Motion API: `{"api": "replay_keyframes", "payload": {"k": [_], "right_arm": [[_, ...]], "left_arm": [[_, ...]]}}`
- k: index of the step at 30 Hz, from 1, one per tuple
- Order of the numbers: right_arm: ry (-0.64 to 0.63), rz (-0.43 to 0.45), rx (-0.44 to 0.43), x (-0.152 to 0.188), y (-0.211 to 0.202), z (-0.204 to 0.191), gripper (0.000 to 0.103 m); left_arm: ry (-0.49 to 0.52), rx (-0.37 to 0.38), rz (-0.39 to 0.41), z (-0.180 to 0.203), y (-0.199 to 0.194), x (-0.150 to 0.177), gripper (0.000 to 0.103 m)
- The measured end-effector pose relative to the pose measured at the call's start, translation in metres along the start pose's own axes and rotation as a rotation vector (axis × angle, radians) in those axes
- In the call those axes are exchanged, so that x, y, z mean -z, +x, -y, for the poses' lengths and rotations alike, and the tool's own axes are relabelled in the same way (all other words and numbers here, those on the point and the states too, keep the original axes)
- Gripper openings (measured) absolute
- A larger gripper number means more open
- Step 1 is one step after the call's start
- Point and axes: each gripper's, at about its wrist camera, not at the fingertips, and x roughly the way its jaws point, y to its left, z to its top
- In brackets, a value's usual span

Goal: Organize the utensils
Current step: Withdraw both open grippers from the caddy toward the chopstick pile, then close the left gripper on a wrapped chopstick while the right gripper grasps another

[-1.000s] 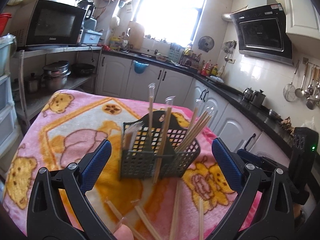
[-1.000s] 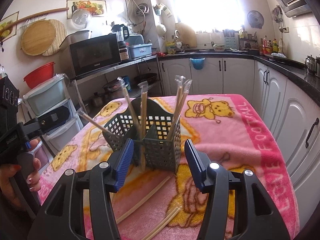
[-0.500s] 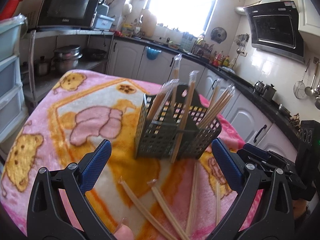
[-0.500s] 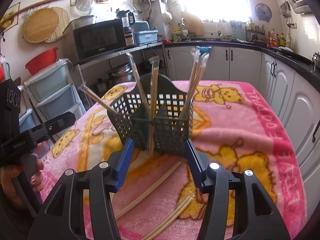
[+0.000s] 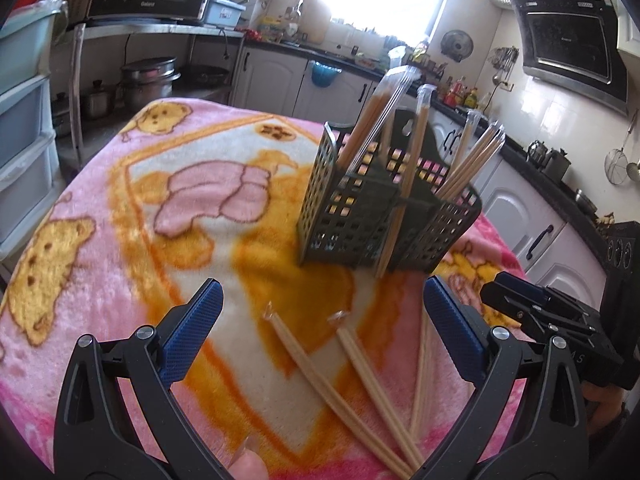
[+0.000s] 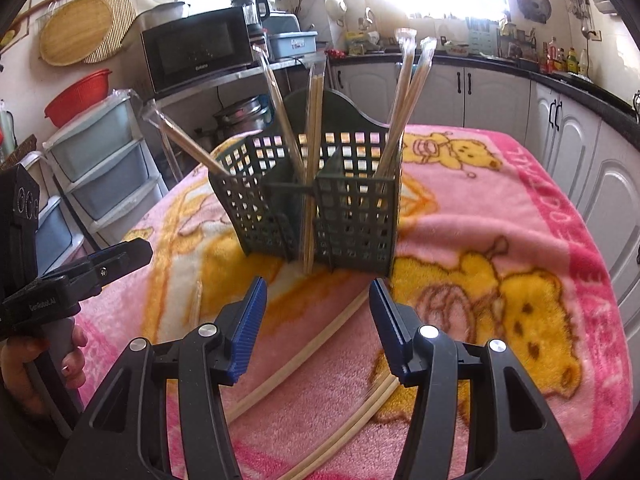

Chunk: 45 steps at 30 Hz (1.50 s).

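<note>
A dark green slotted utensil basket [image 5: 360, 216] [image 6: 352, 216] stands on the pink cartoon blanket [image 5: 120, 208] [image 6: 520, 208]. Several wrapped chopstick pairs [image 5: 372, 128] [image 6: 404, 96] lean upright in its compartments. More wrapped chopsticks [image 5: 340, 388] [image 6: 304, 364] lie flat on the blanket in front of it. My left gripper [image 5: 322, 320] hovers open above the lying pairs, nothing between its blue pads. My right gripper [image 6: 318, 316] is open too, low over a lying pair and just short of the basket. Each gripper shows in the other's view: the right gripper [image 5: 520, 304], the left gripper [image 6: 100, 264].
White cabinets [image 6: 568, 128] and a dark counter run along the right and back. A microwave [image 6: 196, 48] on a metal shelf, pots below it, and plastic drawers [image 6: 96, 168] stand to the left of the table. A person's hand [image 6: 36, 364] holds the left tool.
Both grippers have sunk toward the blanket and tipped further down; the basket looms larger and the lying chopsticks sit closer under the fingers. Jaw openings look unchanged.
</note>
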Motion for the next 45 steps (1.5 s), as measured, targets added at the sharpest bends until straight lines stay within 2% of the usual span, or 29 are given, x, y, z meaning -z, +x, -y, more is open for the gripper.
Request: {"api": "replay_keyframes", "payload": {"k": [6,12,15,19,21,30,34,39,45], "right_arm": [[0.018,-0.043,0.016,0.008,0.017,0.003,0.051],[0.029,-0.078,0.027,0.011,0.033,0.007,0.051],[0.038,-0.091,0.032,0.012,0.039,0.009,0.051],[0.055,-0.11,0.034,0.012,0.047,0.013,0.051],[0.064,-0.119,0.035,0.012,0.051,0.014,0.051],[0.111,-0.156,0.04,0.007,0.073,0.023,0.051],[0.136,-0.168,0.053,0.004,0.08,0.03,0.051],[0.17,-0.191,0.058,0.001,0.091,0.036,0.051],[0.218,-0.2,0.058,-0.004,0.101,0.043,0.044]], "left_arm": [[0.01,-0.017,-0.053,-0.004,0.012,0.013,0.093],[-0.011,-0.024,-0.139,-0.015,0.031,0.025,0.092],[-0.041,0.001,-0.17,-0.022,0.04,0.029,0.091],[-0.098,0.039,-0.203,-0.03,0.049,0.031,0.068],[-0.117,0.043,-0.213,-0.034,0.055,0.03,0.063],[-0.141,0.03,-0.24,-0.036,0.073,0.019,0.05],[-0.142,0.009,-0.239,-0.038,0.078,0.016,0.038],[-0.141,-0.007,-0.234,-0.042,0.081,0.014,0.027],[-0.156,-0.019,-0.227,-0.049,0.082,0.013,0.015]]}}
